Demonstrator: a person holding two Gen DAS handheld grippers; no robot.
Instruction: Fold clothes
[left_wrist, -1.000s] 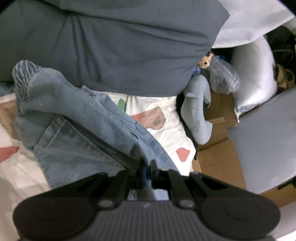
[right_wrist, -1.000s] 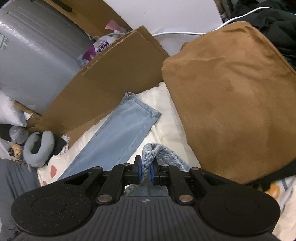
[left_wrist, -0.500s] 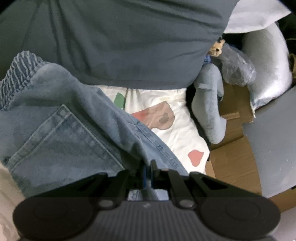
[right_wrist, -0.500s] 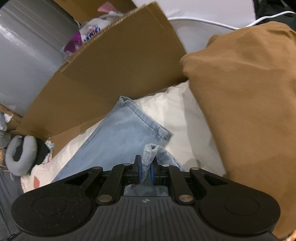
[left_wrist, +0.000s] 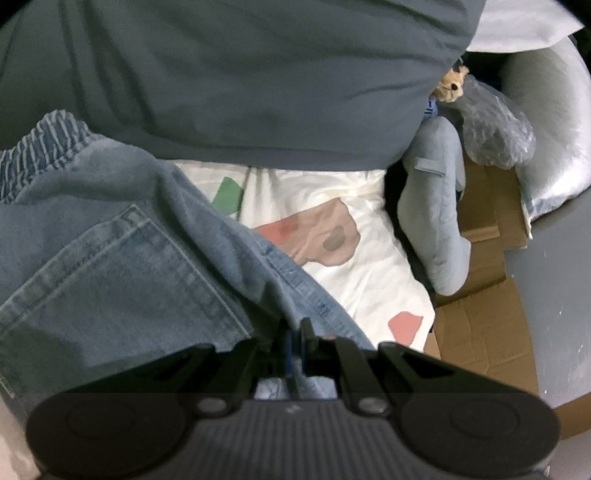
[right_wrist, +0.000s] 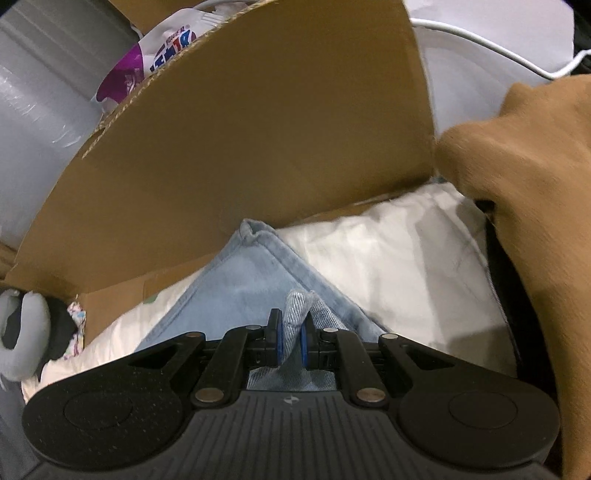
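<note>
Light blue jeans (left_wrist: 110, 258) fill the left of the left wrist view, back pocket up and elastic waistband at the far left. My left gripper (left_wrist: 295, 328) is shut on their denim edge. In the right wrist view one jeans leg (right_wrist: 255, 280) lies flat on the white bedding, its hem against a cardboard sheet. My right gripper (right_wrist: 291, 325) is shut on a bunched fold of the jeans that sticks up between the blue pads.
A dark grey garment (left_wrist: 221, 74) hangs across the top of the left wrist view. White patterned bedding (left_wrist: 332, 221), a grey neck pillow (left_wrist: 436, 221) and cardboard (left_wrist: 480, 332) lie to the right. A cardboard sheet (right_wrist: 240, 147) and a brown garment (right_wrist: 535, 184) border the bedding (right_wrist: 406, 258).
Both grippers have moved with the jeans held. The pocket panel has grown larger in the left wrist view. In the right wrist view the cardboard sheet and the leg hem have come much closer.
</note>
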